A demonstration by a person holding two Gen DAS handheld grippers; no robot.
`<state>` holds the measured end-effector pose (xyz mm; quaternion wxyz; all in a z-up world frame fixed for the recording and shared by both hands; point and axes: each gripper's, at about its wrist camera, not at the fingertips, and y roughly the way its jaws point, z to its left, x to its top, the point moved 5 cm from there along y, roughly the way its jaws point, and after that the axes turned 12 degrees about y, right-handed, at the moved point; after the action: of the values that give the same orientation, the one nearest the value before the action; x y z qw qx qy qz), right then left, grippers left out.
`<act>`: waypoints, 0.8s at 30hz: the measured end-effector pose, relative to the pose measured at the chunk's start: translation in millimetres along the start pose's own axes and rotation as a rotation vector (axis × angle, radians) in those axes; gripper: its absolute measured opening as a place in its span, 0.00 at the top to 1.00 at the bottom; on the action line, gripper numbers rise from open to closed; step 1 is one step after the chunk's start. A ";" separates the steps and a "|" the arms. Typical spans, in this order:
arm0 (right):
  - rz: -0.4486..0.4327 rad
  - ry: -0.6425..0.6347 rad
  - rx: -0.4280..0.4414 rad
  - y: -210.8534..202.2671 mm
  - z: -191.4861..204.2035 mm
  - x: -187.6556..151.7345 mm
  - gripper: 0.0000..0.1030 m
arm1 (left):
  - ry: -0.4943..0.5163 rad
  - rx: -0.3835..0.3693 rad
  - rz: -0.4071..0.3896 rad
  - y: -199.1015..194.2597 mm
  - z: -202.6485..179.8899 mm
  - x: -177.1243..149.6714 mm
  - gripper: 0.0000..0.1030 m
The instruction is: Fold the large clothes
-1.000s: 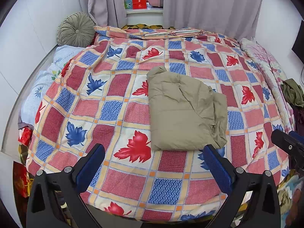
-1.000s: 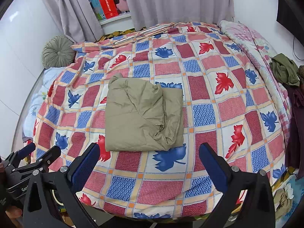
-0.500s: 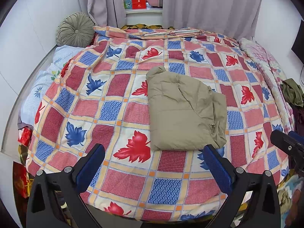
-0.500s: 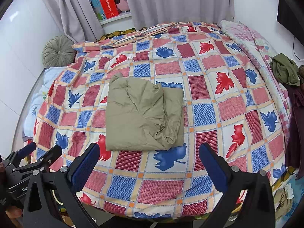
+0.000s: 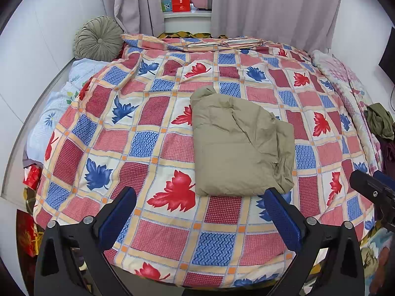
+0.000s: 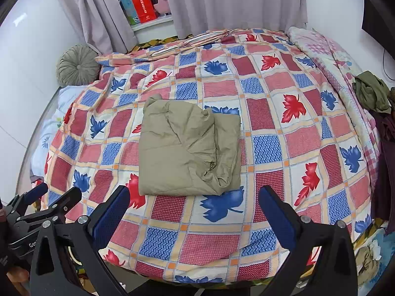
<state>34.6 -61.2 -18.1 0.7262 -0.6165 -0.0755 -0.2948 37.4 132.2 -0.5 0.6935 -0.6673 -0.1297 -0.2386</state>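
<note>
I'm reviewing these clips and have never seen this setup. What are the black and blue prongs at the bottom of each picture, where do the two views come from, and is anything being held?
No robot here: a person holds a two-finger gripper in each hand, each carrying a fisheye camera looking along its fingers. One picture comes from the left gripper, the other from the right gripper. The blue-padded prongs are their fingers, spread open and holding nothing. Ahead, a folded khaki garment lies on a leaf-patterned quilt covering the bed. A round green cushion sits at the far left.
</note>
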 end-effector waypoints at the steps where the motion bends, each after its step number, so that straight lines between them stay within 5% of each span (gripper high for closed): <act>1: 0.000 -0.001 0.000 0.2 -0.2 0.1 0.00 | 0.000 0.001 0.000 0.0 0.1 0.0 0.00; 24: 0.001 0.001 0.000 0.5 0.3 -0.9 0.00 | -0.016 0.001 0.005 2.8 -3.0 1.7 0.00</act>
<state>34.3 -60.6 -18.8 0.7263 -0.6164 -0.0748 -0.2948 39.9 129.0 -2.3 0.6932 -0.6694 -0.1337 -0.2315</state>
